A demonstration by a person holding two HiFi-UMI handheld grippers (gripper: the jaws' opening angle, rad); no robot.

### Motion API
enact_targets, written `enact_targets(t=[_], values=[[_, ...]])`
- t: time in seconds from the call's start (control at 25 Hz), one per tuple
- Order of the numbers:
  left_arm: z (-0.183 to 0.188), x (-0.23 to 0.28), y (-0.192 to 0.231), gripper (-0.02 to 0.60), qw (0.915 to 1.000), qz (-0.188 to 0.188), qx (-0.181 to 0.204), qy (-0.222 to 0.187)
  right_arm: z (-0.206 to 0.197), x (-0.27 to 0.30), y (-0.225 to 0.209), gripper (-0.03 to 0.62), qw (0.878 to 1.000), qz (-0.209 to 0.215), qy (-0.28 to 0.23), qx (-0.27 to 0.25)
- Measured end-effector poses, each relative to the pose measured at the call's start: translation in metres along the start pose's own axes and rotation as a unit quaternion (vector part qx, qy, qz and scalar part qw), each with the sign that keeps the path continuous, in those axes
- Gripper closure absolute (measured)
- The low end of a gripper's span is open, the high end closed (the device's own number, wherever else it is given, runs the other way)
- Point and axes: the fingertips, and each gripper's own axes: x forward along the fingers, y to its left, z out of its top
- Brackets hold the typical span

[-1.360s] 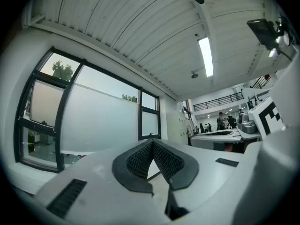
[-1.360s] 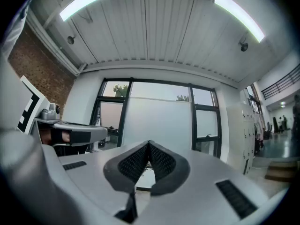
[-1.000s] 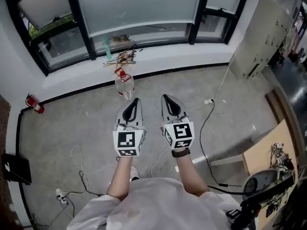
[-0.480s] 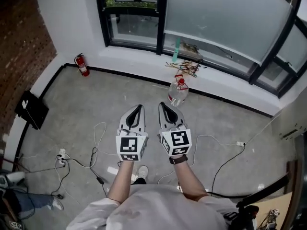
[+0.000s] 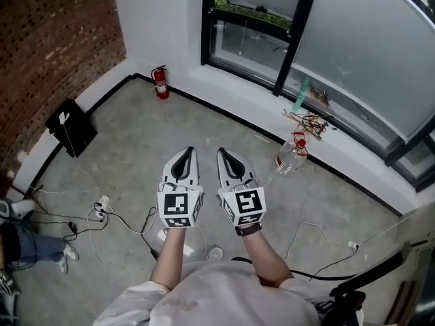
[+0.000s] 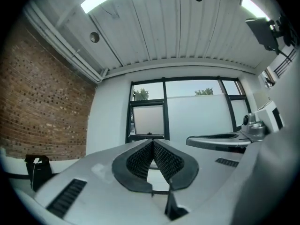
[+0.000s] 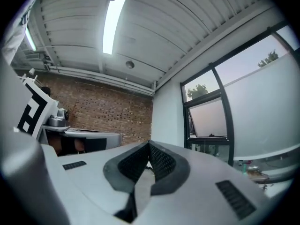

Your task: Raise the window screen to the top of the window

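Note:
The window [image 5: 319, 32] with black frames runs along the wall at the upper right of the head view. A frosted screen [image 5: 370, 56] covers its large pane. In the left gripper view the screen [image 6: 199, 118] leaves a clear strip with sky and treetops above it. My left gripper [image 5: 184, 152] and right gripper [image 5: 224, 152] are side by side at mid-frame, well back from the window. Both are shut with nothing between their jaws. The left gripper [image 6: 152, 142] points towards the window. The right gripper [image 7: 149, 146] points at the corner by the brick wall, with the window [image 7: 253, 107] to its right.
A red fire extinguisher [image 5: 160, 83] stands by the wall under the window. A plastic bottle [image 5: 291, 156] lies on the floor near the sill, below a tangle of hangers [image 5: 311, 122]. A black box [image 5: 71, 126], a power strip [image 5: 102, 204] with cables and a person's leg [image 5: 27, 246] are at the left.
The view has swung left: the window slid from the top centre to the upper right, and the brick wall and black box came in. Both grippers stayed shut, side by side.

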Motion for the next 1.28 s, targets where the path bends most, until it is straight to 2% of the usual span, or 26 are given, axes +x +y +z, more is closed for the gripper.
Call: enact_targets(t=[0.12, 0.28, 0.44, 0.6, 0.76, 0.92, 1.12, 1.28], values=[[-0.015, 0.007, 0.035, 0.58, 0.9995, 0.021, -0.021, 0.01, -0.007, 0.028, 0.017, 0.594, 1.0, 0.022, 0.004, -0.011], [-0.034, 0.033, 0.049, 0.58, 0.999, 0.027, -0.029, 0.019, -0.025, 0.062, 0.007, 0.594, 0.999, 0.033, 0.019, -0.009], [-0.052, 0.077, 0.062, 0.58, 0.9989, 0.028, -0.028, 0.027, -0.038, 0.11, -0.02, 0.594, 0.999, 0.04, 0.008, 0.006], [-0.064, 0.143, 0.095, 0.58, 0.9987, 0.032, -0.018, 0.035, -0.046, 0.183, -0.045, 0.594, 0.998, 0.064, -0.008, 0.022], [-0.048, 0.218, 0.113, 0.58, 0.9994, 0.025, -0.01, 0.024, -0.033, 0.252, -0.09, 0.594, 0.997, 0.069, -0.023, 0.022], [-0.039, 0.289, 0.135, 0.58, 0.9995, 0.026, 0.0, 0.02, -0.019, 0.314, -0.14, 0.594, 0.997, 0.055, -0.043, 0.025], [-0.056, 0.343, 0.156, 0.58, 0.9988, 0.037, -0.005, 0.03, -0.046, 0.362, -0.183, 0.594, 0.998, 0.046, -0.019, 0.034], [-0.07, 0.373, 0.172, 0.58, 0.9983, 0.035, -0.01, 0.045, -0.062, 0.395, -0.189, 0.594, 0.998, 0.06, -0.001, 0.037]])
